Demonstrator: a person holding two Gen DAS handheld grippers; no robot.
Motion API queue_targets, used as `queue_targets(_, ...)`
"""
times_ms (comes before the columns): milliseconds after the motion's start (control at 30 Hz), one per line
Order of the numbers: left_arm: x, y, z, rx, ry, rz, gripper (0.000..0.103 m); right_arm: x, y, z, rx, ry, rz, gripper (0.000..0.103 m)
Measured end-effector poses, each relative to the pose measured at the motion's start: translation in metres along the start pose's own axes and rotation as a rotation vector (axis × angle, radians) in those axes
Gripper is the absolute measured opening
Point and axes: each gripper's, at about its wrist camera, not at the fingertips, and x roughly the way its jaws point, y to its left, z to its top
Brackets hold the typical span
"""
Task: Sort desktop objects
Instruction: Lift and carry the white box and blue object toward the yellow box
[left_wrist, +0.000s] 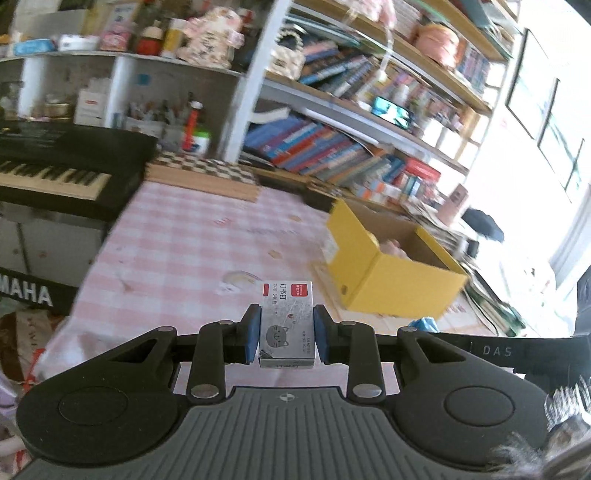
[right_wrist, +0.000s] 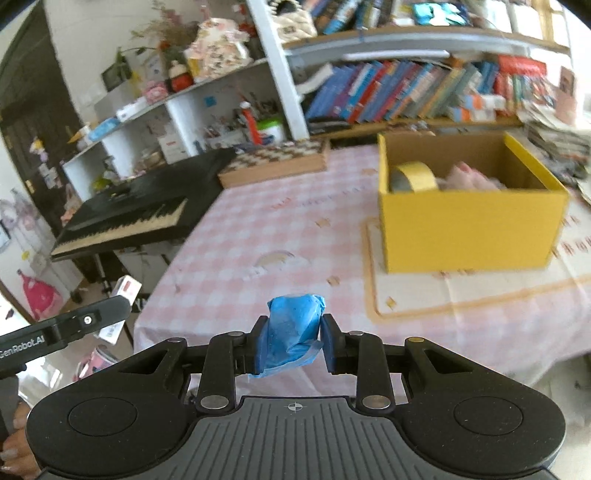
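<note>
Grippers first, nearest the cameras. Left gripper (left_wrist: 287, 334), low centre of its wrist view, is clamped on a small staple box (left_wrist: 287, 321) printed with a grey cat; both blue pads press its long sides and the box juts forward above the surface. Right gripper (right_wrist: 293, 341), low centre of its own view, is clamped on a crumpled blue plastic wad (right_wrist: 293, 326), which bulges above the pads and trails a loose edge below them. At the lower left of the right wrist view, the left gripper's black body shows, with part of a person's hand (right_wrist: 16, 443) at the frame edge.

Beyond both grippers lies the surface (right_wrist: 258, 236), covered in a pink-and-white checked cloth. Right of centre stands an open yellow cardboard box (right_wrist: 469, 229) on a cream mat (right_wrist: 413, 295); inside it a roll of yellow tape (right_wrist: 413, 177) leans against the left wall, beside something pale pink, too blurred to identify.

Further back, a chessboard box (right_wrist: 277, 162) rests at the far edge of the surface. A black keyboard (right_wrist: 125, 218) sits left of it. Crowded bookshelves (right_wrist: 406, 92) fill the background.
</note>
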Motion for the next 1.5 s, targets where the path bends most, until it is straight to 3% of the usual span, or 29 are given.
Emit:
queue_targets(500,0.046,-0.071,-0.013,0.103,0.102,-0.171,0.028,-0.030,-0.073,-0.017,0.144,0.004,-0.130,0.029)
queue_targets(767,0.075,-0.115,-0.012,0.126,0.141,-0.190,0.028,-0.030,-0.115,-0.008,0.160,0.034,-0.129,0.029)
queue_targets(1200,0.123,-0.181,0.008,0.083,0.083,-0.145,0.028,-0.022,-0.177,0.043,0.054,0.024,-0.032,0.029)
queue_targets(1500,0.157,-0.220,0.050,0.091,-0.049,-0.114,0.028,-0.012,-0.208,0.114,-0.042,-0.111,0.062,0.029)
